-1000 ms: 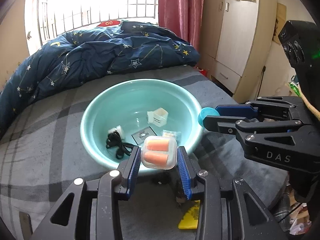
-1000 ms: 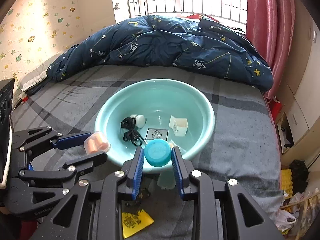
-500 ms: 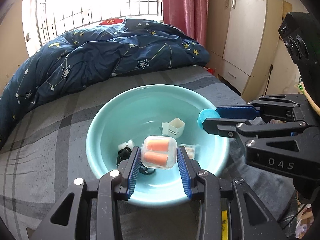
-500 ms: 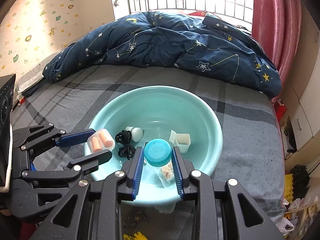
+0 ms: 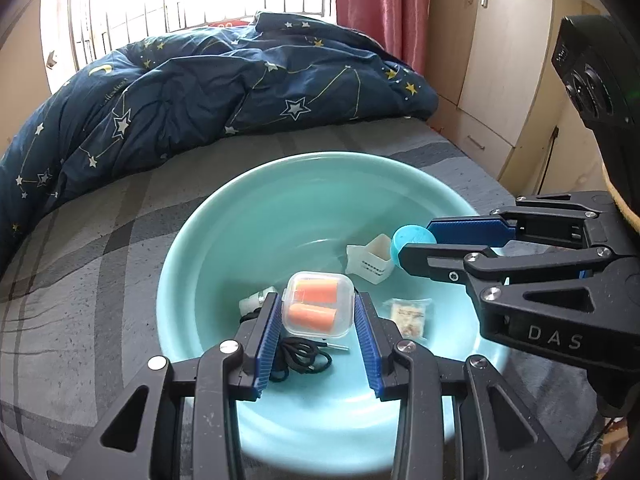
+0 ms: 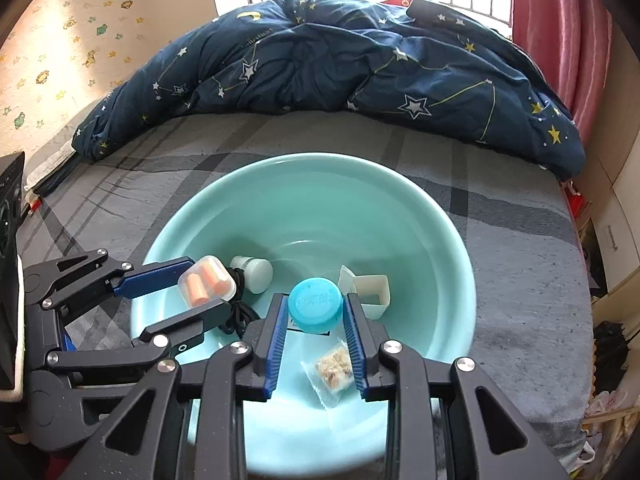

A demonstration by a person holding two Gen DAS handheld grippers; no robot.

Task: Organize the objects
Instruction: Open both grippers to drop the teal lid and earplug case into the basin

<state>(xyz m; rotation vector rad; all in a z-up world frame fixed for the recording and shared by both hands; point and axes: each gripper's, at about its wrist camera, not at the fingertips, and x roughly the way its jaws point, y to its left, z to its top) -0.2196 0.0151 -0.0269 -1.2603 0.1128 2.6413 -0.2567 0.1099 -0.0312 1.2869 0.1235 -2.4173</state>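
My left gripper (image 5: 318, 304) is shut on a clear earplug case (image 5: 318, 305) with two orange plugs, held above the near side of a teal basin (image 5: 280, 176). My right gripper (image 6: 316, 307) is shut on a round blue cap (image 6: 316, 305) over the same basin (image 6: 448, 224). Inside the basin lie a black cable (image 5: 298, 358), a small white charger (image 6: 253, 273), a white open box (image 5: 370, 258), a snack packet (image 6: 333, 366) and a dark card partly hidden behind the cap. The left gripper (image 6: 205, 280) shows in the right wrist view, the right gripper (image 5: 414, 240) in the left.
The basin stands on a bed with a grey plaid sheet (image 6: 512, 248). A dark blue star-print quilt (image 6: 340, 60) is heaped behind it, below a barred window. A red curtain (image 5: 380, 12) and wooden cupboards (image 5: 500, 80) stand at the right.
Both grippers, each still holding its object, have moved forward and down from the basin's near rim to over its inside. The basin now looks larger and closer.
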